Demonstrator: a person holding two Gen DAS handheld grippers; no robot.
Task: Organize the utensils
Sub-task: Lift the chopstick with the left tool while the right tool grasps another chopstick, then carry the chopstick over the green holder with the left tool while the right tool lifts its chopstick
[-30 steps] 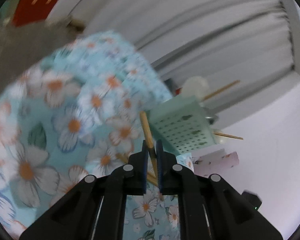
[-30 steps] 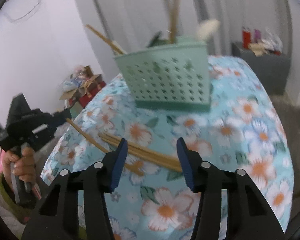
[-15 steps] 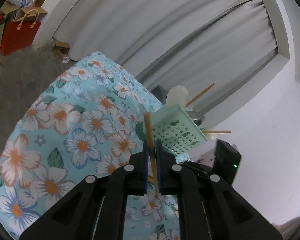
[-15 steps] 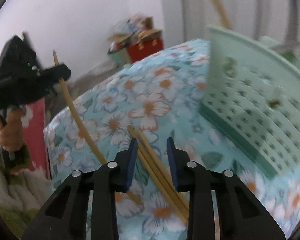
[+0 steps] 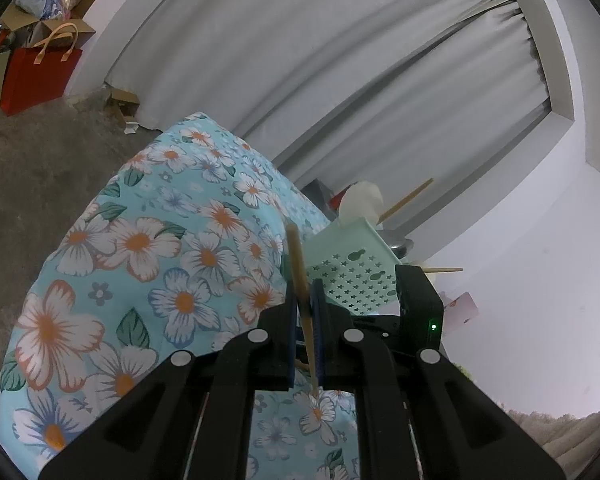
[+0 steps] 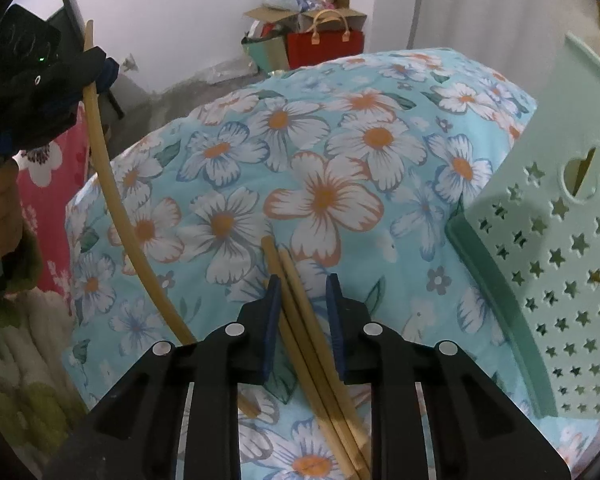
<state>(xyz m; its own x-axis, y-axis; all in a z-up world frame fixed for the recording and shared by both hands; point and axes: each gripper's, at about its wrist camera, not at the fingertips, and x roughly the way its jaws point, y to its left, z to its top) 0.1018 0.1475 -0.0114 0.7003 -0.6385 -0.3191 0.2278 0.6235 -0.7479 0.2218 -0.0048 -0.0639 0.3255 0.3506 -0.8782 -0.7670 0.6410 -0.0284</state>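
While clamped: left gripper (image 5: 303, 312) pinching one smooth round bamboo chopstick (image 5: 300, 276)
Right gripper (image 6: 303, 300): spread wide, straddling two chopsticks (image 6: 300, 320) on floral cloth (image 6: 320, 160)
Basket (image 6: 560, 260): mint plastic, star-punched

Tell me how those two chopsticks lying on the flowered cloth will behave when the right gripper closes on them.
The two chopsticks look like stiff, thin wood, so probably light and rigid. They seem round, so one may roll or slip out as the right gripper closes. The soft flowered cloth probably damps rolling.
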